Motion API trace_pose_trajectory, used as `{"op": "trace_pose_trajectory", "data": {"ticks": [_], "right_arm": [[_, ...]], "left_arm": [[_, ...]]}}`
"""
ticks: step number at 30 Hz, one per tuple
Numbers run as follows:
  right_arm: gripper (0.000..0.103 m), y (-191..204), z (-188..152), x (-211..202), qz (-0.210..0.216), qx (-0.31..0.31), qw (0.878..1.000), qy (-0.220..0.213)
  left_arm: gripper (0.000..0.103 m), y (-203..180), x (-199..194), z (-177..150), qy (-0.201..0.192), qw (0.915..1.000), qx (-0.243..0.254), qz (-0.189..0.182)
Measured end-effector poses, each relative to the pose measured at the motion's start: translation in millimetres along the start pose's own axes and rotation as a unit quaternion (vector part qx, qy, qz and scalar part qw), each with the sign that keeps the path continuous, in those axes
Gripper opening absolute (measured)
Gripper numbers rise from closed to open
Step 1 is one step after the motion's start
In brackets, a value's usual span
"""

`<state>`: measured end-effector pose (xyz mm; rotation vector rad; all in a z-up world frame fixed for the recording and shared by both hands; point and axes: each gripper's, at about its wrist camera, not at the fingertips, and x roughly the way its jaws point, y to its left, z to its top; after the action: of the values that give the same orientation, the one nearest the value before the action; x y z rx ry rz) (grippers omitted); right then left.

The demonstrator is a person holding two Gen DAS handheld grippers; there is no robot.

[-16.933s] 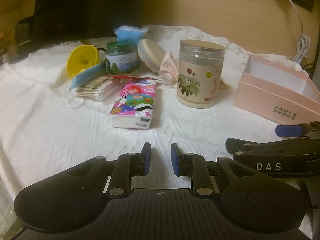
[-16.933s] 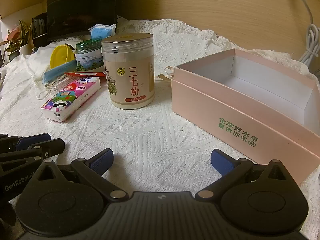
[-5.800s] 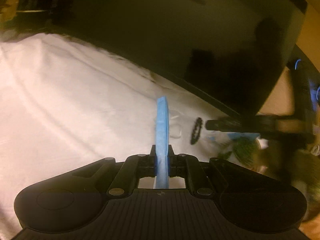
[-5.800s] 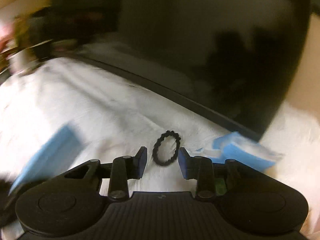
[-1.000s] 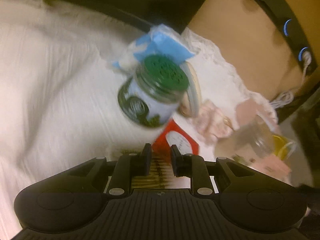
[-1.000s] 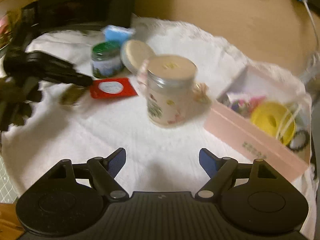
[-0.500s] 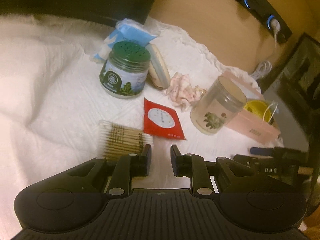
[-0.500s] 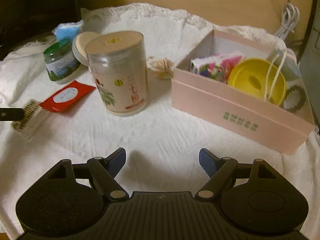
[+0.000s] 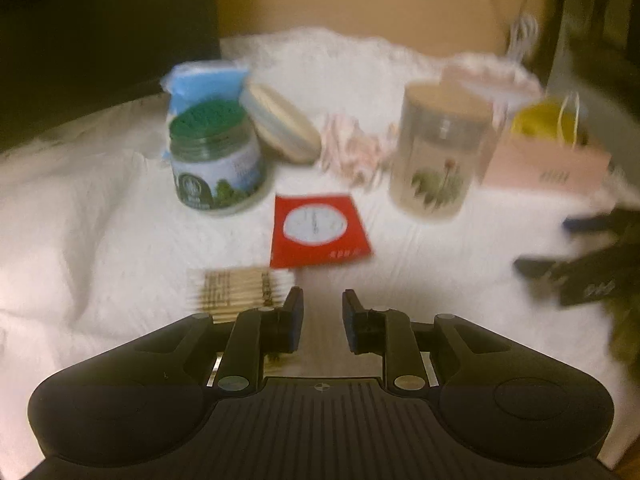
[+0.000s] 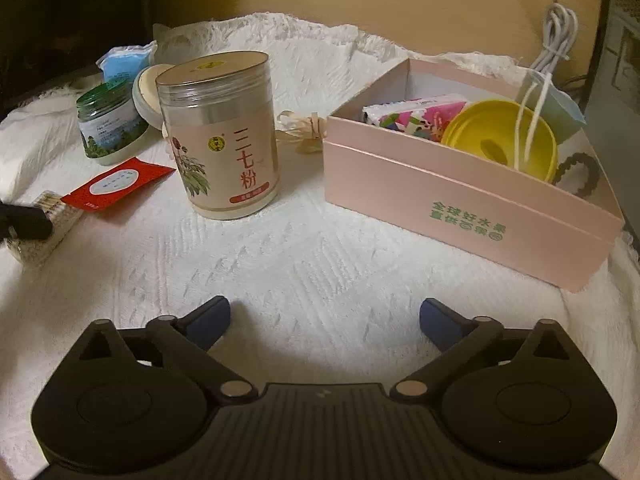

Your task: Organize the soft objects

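The right gripper hangs over the white bumpy cloth near its front edge, jaws wide apart, holding nothing. The left gripper has its jaws a little apart, just beside the pack of cotton swabs. Farther back, the pink cardboard box at the right edge holds the colourful tissue pack, yellow round cup and black hair tie.
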<state>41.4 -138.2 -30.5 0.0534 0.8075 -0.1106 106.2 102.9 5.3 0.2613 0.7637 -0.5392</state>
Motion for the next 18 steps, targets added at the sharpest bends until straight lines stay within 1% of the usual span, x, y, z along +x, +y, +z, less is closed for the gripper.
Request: {"op": "trace_pose_trajectory", "data": {"ticks": [1,2,4,5,7,9,10,11,12,13,14,15,16,17,18], "right_arm": [[0.103,-0.4,-1.6,-0.7,0.001,-0.001,1.0,-0.003],[0.103,-0.6,-2.9,-1.3,0.002,-0.002,1.0,-0.005],[0.103,-0.5,-5.2,-2.5,0.003,-0.004,1.0,-0.011],[0.103,-0.6,-5.8,-2.6,0.003,-0.004,1.0,-0.012],[0.103,-0.6,-6.0,-2.7,0.003,-0.004,1.0,-0.013],[0.103,-0.3,-6.7,-3.0,0.004,-0.004,1.0,-0.015],[0.103,-0.3,-6.8,-3.0,0.003,-0.004,1.0,-0.016],[0.103,-0.1,-6.8,-3.0,0.003,-0.004,1.0,-0.016],[0.103,0.2,-7.1,-3.0,0.002,-0.004,1.0,-0.016],[0.103,0.4,-7.1,-3.0,0.001,-0.004,1.0,-0.016],[0.103,0.4,-7.1,-3.1,0.001,-0.004,1.0,-0.016],[0.103,0.6,-7.1,-3.2,0.001,-0.004,1.0,-0.016],[0.103,0.7,-6.9,-3.2,0.001,-0.005,1.0,-0.015],[0.103,0.5,-6.8,-3.3,0.002,-0.005,1.0,-0.014],[0.103,0.4,-6.2,-3.2,0.004,-0.007,1.0,-0.01]], "left_arm": [[0.025,-2.7,0.4,-1.2,-0.003,0.9999,0.01,-0.002],[0.025,-3.4,2.1,-1.3,0.003,0.9998,0.01,-0.015],[0.025,-2.0,12.9,-3.8,0.042,0.9971,-0.008,-0.063],[0.03,-2.7,14.2,-7.2,0.039,0.9965,-0.009,-0.074],[0.03,-4.8,10.3,-9.2,0.033,0.996,-0.004,-0.083],[0.031,-0.3,-4.8,-9.0,-0.001,0.9949,-0.013,-0.1],[0.031,4.1,-12.5,-7.4,-0.016,0.9947,-0.02,-0.1],[0.032,9.5,-18.4,-6.1,-0.029,0.9952,-0.029,-0.089],[0.032,17.8,-22.5,-4.8,-0.041,0.9958,-0.045,-0.068],[0.032,28.0,-24.2,-3.9,-0.049,0.9955,-0.068,-0.043],[0.031,41.1,-23.7,-4.4,-0.053,0.9933,-0.102,-0.012],[0.031,52.9,-21.9,-6.1,-0.052,0.9892,-0.136,0.012],[0.031,66.7,-19.1,-10.8,-0.046,0.9828,-0.176,0.031],[0.031,78.7,-15.6,-17.3,-0.036,0.9754,-0.215,0.036],[0.031,86.9,-12.1,-24.4,-0.025,0.9689,-0.245,0.025]]}}
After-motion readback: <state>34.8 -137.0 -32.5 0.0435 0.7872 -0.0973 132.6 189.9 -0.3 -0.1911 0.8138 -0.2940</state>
